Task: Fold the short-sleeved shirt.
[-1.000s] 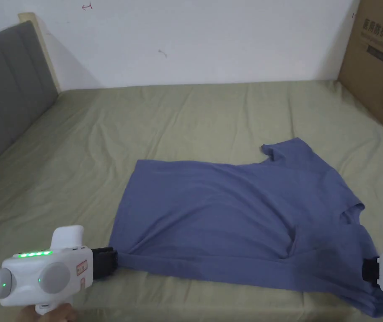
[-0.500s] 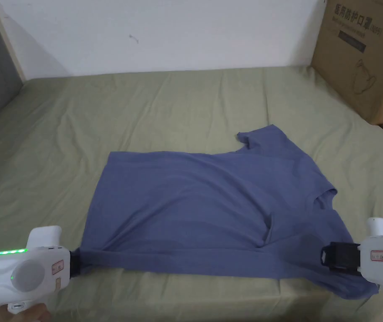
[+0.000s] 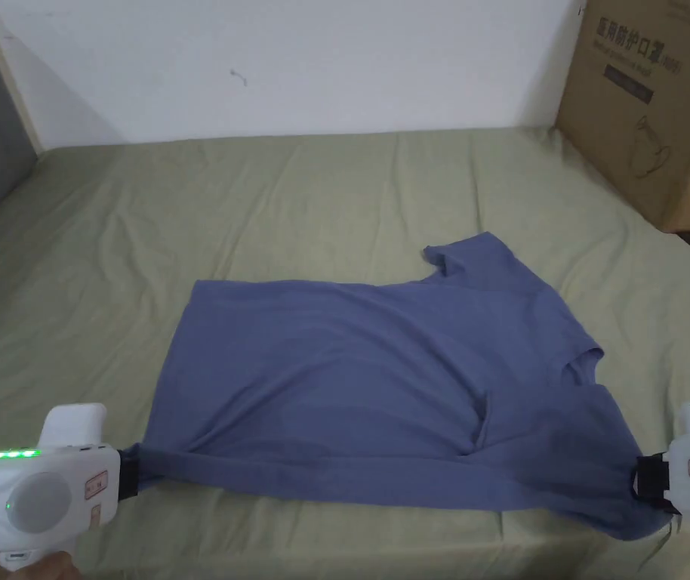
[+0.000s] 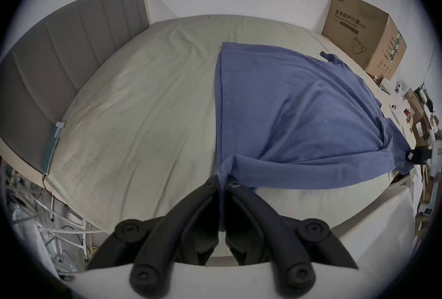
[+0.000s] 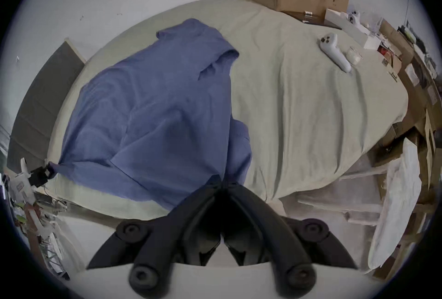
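Lying flat on the bed (image 3: 185, 219) in the head view, the blue shirt (image 3: 366, 377) is soft, light cloth, best taken by its corners; a cardboard box (image 3: 653, 106) stands well apart. In the left gripper view the left hand-held gripper (image 4: 221, 181) is closed on the hem corner. In the right gripper view the right hand-held gripper (image 5: 222, 178) pinches the shoulder end; a white controller (image 5: 333, 54) lies clear of the fold.
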The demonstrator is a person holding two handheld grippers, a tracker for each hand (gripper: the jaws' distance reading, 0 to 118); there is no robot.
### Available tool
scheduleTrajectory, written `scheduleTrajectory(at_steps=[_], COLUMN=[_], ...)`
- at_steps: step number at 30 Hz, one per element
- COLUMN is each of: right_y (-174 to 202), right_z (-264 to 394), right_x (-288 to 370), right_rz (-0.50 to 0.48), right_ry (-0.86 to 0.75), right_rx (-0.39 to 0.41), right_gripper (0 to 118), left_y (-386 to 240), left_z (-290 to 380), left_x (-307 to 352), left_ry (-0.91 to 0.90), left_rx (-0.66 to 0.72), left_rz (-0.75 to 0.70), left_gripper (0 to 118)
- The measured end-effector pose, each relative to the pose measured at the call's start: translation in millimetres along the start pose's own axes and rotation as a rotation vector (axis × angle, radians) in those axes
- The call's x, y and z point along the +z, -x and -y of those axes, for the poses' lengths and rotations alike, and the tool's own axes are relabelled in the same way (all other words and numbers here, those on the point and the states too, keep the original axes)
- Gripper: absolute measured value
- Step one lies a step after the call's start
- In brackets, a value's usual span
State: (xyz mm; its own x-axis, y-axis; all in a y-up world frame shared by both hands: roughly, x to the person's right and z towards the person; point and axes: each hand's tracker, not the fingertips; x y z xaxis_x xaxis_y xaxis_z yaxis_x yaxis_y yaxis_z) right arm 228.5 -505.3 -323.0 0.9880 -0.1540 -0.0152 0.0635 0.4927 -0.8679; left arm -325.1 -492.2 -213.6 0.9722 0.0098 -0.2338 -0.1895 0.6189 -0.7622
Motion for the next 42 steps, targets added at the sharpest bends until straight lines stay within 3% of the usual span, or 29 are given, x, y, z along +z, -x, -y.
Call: scheduleTrajectory(at_steps=[5,10,18,21,23,24,25,26,28,29,30,31,32,33,35,39,40,41,42], right_y=[1.6,0.5,26.4,34.8,34.7,33.4,31.4,29.2,28.8,28.9,26.3,26.3,27.4,27.5,25.4,21.1,20.4,20.2,17.8], right_z=[-21.9,-81.1,-169.7,-173.2,-171.5,-171.0,-170.3,-165.9,-164.0,-161.4,-156.1,-153.0,-147.7,-140.2,-122.9,-98.2,-93.6,-89.0,-84.8], right_x=[5.5,7.6,-60.7,-92.5,-103.1,-102.8,-100.4,-91.9,-78.7,-69.7,-59.7,-53.2,-47.5,-42.0,-33.7,-35.4,-37.0,-37.9,-38.2], right_rz=[-0.008,-0.043,0.062,0.104,0.099,0.094,0.084,0.07,0.077,0.09,0.079,0.078,0.087,0.087,0.04,0.045,0.04,0.035,0.031], right_ry=[-0.024,-0.084,-0.035,0.003,0.017,0.016,0.01,-0.006,-0.041,-0.066,-0.09,-0.086,-0.078,-0.084,-0.068,-0.047,-0.039,-0.031,-0.029], right_rx=[-0.005,-0.077,-0.009,0.068,0.069,0.057,0.047,0.038,0.056,0.076,0.096,0.1,0.102,0.103,0.116,0.08,0.062,0.049,0.038], right_gripper=[0,0,0,0,5,27,62,67,66,64,54,18,0,0,0,0,0,0,0], left_y=[1.4,6.0,0.7,-3.2,0.5,4.7,8.5,13.0,21.0,24.7,27.6,28.5,27.5,25.0,20.9,12.8,11.5,11.5,11.8], left_z=[-17.8,-50.9,-98.8,-101.1,-100.5,-98.1,-97.0,-97.4,-95.3,-92.9,-89.0,-84.1,-77.3,-70.1,-52.5,-32.9,-32.0,-33.6,-36.5], left_x=[1.0,-12.2,-84.5,-104.8,-108.6,-105.3,-99.9,-91.6,-75.4,-66.6,-56.4,-47.6,-39.6,-35.3,-30.0,-33.5,-36.1,-39.3,-45.1], left_ry=[-0.018,-0.024,0.076,0.092,0.107,0.104,0.081,0.05,0.041,0.028,0.013,0.001,0.001,0.01,0.01,0.037,0.033,0.037,0.064], left_rx=[-0.007,-0.023,-0.093,-0.114,-0.103,-0.093,-0.07,-0.037,0.017,0.044,0.066,0.073,0.073,0.068,0.053,0.055,0.062,0.086,0.105], left_rz=[0.004,-0.008,-0.052,-0.071,-0.107,-0.1,-0.092,-0.077,-0.055,-0.034,-0.005,0.017,0.015,0.005,-0.012,0.009,0.004,0.017,0.023], left_gripper=[1,1,3,10,69,95,104,102,103,101,94,66,29,0,0,2,27,70,101])
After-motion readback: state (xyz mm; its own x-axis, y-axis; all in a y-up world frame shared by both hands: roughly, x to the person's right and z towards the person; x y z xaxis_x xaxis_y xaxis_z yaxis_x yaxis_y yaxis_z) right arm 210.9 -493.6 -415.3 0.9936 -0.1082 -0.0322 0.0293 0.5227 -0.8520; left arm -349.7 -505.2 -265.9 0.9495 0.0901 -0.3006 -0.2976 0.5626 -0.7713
